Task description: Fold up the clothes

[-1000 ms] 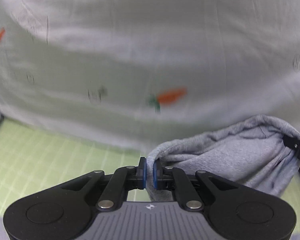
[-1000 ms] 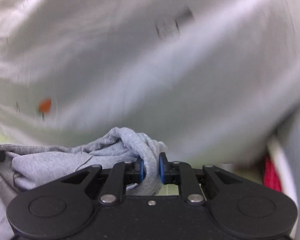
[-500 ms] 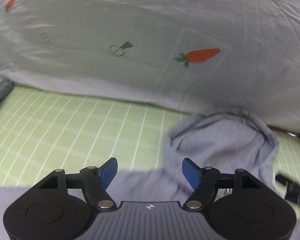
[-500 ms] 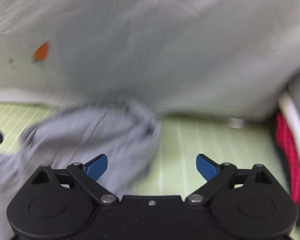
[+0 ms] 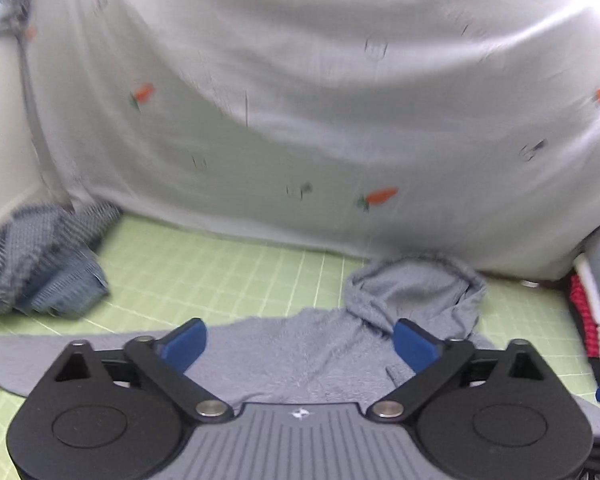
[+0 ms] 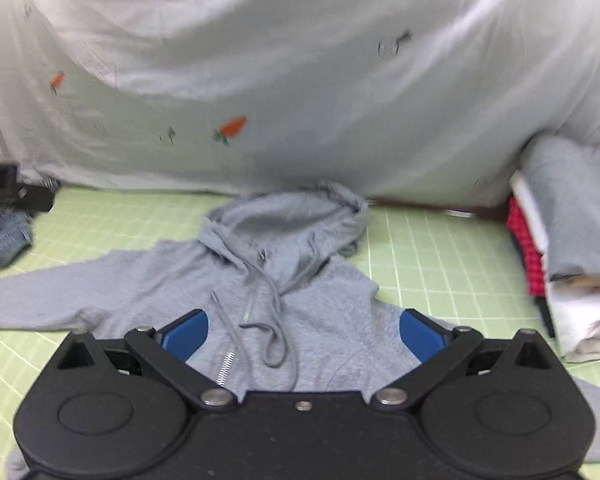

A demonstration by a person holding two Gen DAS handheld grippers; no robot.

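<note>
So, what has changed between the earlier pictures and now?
Both grippers let go of the grey hoodie: the left gripper and right gripper pinched its hood a second ago; their jaws have just been opening, holding nothing, and both pulled back. The hoodie now lies spread on the green mat. The carrot-print sheet stayed.

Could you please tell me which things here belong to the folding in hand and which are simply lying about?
In hand:
grey hoodie, spread flat
left claw, open
right claw, open

Lying about:
blue striped garment, crumpled
folded stack
carrot-print sheet
green grid mat
</note>
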